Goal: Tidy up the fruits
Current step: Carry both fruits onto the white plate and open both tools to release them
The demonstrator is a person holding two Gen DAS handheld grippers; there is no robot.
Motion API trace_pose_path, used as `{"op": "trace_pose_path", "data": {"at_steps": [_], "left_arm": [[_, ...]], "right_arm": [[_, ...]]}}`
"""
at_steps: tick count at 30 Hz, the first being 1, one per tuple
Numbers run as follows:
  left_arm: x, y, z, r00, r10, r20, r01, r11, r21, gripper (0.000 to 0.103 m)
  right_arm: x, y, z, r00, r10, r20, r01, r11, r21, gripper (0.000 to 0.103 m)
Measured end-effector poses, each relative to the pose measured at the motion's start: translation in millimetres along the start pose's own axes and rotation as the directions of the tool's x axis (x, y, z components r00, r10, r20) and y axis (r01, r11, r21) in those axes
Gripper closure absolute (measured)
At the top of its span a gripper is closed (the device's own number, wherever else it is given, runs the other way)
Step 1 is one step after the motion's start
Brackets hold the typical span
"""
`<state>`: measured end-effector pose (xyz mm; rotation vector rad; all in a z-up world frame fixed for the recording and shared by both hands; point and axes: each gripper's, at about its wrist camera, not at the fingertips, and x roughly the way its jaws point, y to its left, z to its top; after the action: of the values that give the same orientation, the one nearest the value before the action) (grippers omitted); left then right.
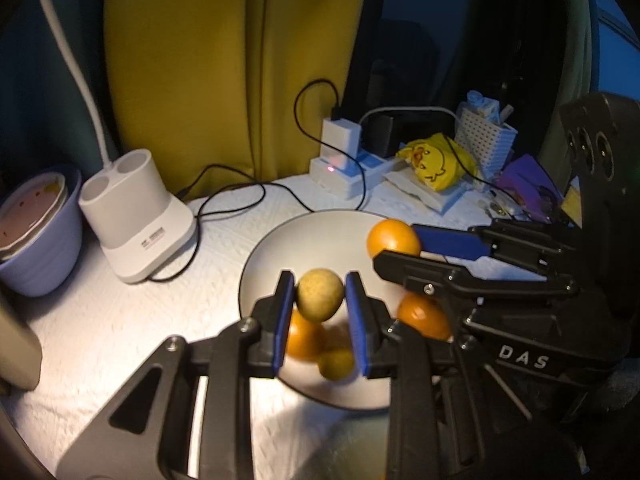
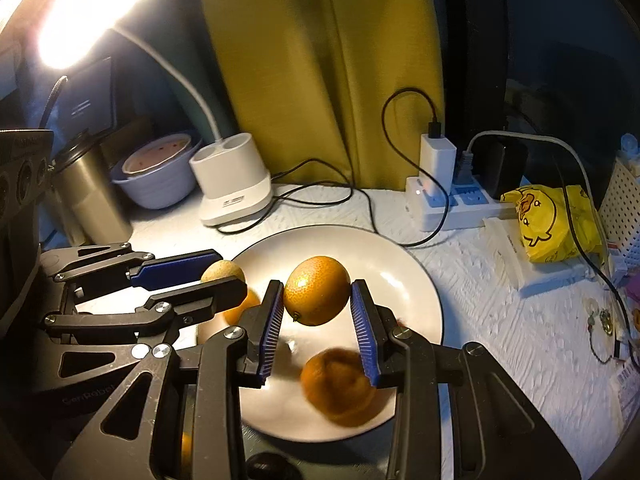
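A white plate (image 1: 304,232) (image 2: 404,276) lies on the white cloth. My left gripper (image 1: 320,296) is shut on a small yellow-green fruit (image 1: 320,295) and holds it above the plate; it also shows in the right wrist view (image 2: 224,271). My right gripper (image 2: 318,292) is shut on an orange (image 2: 317,290), also above the plate; it shows in the left wrist view (image 1: 394,238). Under them on the plate lie an orange (image 1: 304,340), a small yellow fruit (image 1: 336,364) and another orange (image 1: 424,316) (image 2: 340,388).
A white lamp base (image 1: 136,216) (image 2: 232,184) stands behind the plate on the left, beside a lilac bowl (image 1: 36,232) (image 2: 156,176). A power strip with chargers (image 1: 340,160) (image 2: 444,192), black cables, a yellow duck bag (image 1: 436,164) (image 2: 548,220) and a white basket (image 1: 484,136) crowd the right. A steel cup (image 2: 92,196) stands far left.
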<state>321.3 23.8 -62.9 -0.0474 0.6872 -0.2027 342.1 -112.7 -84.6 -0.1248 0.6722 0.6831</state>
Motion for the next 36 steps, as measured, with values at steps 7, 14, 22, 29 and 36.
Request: {"op": "trace_pose_path", "data": {"at_steps": [7,14,22,29,36], "left_arm": [[26,7,9,1.0,0.011,-0.016,-0.012,1.0,-0.006,0.076],[44,16,13,0.999,0.012,-0.053,-0.014,0.999,-0.036,0.075],[46,22,12,0.998,0.028,-0.06,-0.032,0.998,-0.062,0.074],[32,21,16,0.999,0.026,-0.034,-0.028,0.997,-0.07,0.067],[8,19,21,0.999,0.035,0.013,-0.034,0.996,-0.08,0.061]], "right_arm": [[28,-19,13,0.999,-0.03,-0.015,0.03,0.999,0.012,0.067],[42,-35,20,0.998,-0.05,-0.026,0.051,0.998,0.048,0.067],[51,-40,21,0.997,-0.063,-0.04,0.066,0.994,0.082,0.067],[48,-38,18,0.997,-0.066,-0.043,0.069,0.995,0.077,0.066],[36,-32,19,0.998,-0.065,-0.022,0.066,0.995,0.071,0.062]]}}
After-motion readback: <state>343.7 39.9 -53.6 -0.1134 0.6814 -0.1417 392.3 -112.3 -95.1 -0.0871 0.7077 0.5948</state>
